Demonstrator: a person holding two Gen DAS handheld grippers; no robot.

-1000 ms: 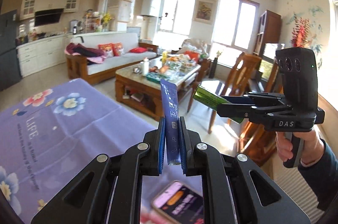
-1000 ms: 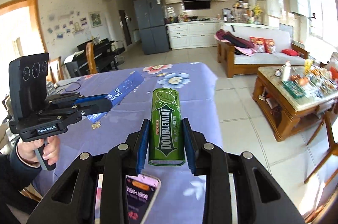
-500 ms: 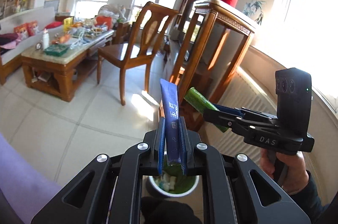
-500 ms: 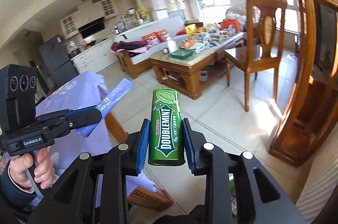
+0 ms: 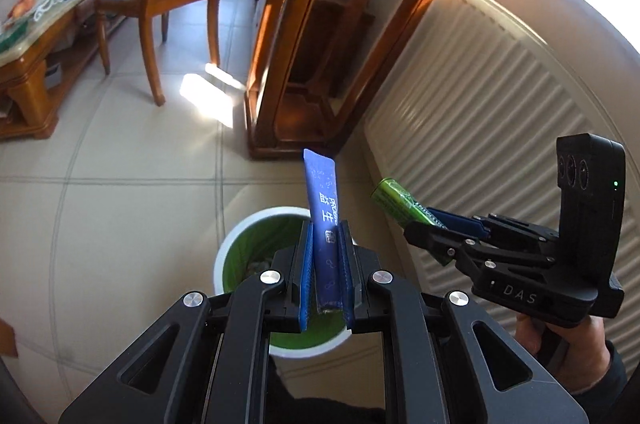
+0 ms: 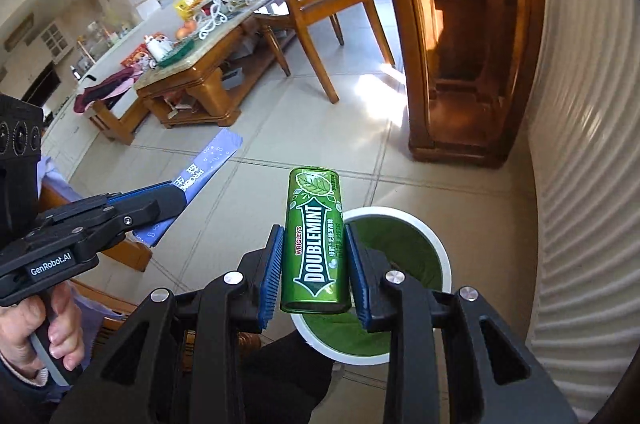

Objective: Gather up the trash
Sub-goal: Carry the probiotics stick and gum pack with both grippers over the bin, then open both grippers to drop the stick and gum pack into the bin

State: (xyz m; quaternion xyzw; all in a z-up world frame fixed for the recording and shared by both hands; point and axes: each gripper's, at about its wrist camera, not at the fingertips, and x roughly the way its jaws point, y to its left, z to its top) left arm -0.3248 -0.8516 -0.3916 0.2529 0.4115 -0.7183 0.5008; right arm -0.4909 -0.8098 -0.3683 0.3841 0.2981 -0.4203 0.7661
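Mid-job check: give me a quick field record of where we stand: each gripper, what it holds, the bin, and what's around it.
left gripper: shut on the blue sachet, which stands up between the pads
right gripper: shut on the green Doublemint tin
bin: white rim, green liner, open top, on the tiled floor; some scraps seem to lie inside
position: both grippers are held above the bin, nothing released yet
surroundings: radiator beside the bin, wooden cabinet beyond it
left to do: drop both items in
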